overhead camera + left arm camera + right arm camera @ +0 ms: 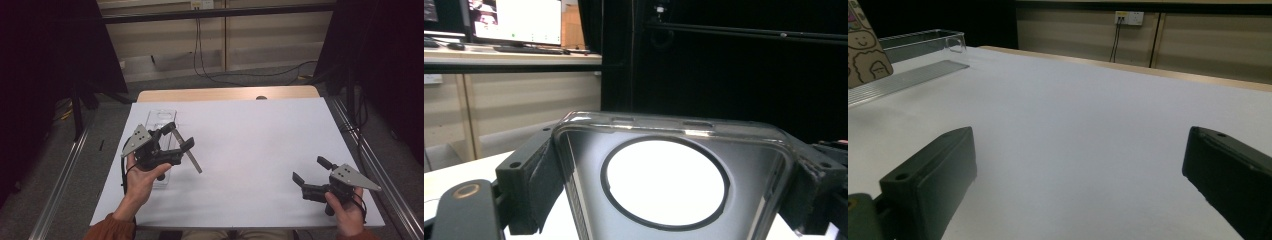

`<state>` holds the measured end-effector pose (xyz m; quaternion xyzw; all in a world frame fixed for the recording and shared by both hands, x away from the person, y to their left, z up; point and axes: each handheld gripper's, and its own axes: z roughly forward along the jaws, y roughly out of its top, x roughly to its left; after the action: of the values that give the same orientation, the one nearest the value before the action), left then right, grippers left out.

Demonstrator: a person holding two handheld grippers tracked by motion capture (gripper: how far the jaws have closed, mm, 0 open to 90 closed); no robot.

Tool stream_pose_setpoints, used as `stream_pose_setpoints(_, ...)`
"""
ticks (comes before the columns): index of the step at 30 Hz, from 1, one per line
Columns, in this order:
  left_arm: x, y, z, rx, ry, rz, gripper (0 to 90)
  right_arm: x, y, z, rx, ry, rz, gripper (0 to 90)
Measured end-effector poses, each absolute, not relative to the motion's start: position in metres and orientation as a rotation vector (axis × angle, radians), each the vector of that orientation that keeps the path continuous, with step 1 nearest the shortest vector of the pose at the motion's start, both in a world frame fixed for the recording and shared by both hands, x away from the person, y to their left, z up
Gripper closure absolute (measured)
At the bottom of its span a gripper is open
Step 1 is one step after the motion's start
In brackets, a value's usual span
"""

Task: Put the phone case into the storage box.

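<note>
My left gripper (178, 136) hovers over the table's left side, shut on a phone case (193, 162) that slants down to the right. In the left gripper view the case (584, 175) is dark and glossy with a clear rim and a big round cutout, pinched across its width by both pads (531, 185). My right gripper (311, 170) is held low near the front right corner, open, with nothing between its jaws. In the right gripper view both black fingers (930, 175) stand wide apart over bare white table (1083, 130).
A clear plastic tray (161, 118) lies at the table's left side, under and behind my left gripper; it shows in the right gripper view as the clear tray (923, 39) far left. A beige cartoon-printed surface (862, 50) sits at that view's left edge. Cables run across the floor beyond the table.
</note>
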<state>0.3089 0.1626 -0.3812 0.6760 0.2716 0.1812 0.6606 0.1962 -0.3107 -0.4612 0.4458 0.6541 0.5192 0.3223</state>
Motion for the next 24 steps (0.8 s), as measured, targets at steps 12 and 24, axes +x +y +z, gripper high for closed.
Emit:
stream_pose_setpoints(12, 0.311, 0.174, -0.369, 1.505, 0.683, 0.468, 13.4, 0.198, -0.310, -0.462, 1.165, 1.742, 1.376, 0.0)
stream_pose_setpoints(24, 0.319, 0.191, -0.351, 1.483, 0.733, 0.540, 13.5, 0.198, -0.310, -0.462, 1.149, 1.751, 1.386, 0.0)
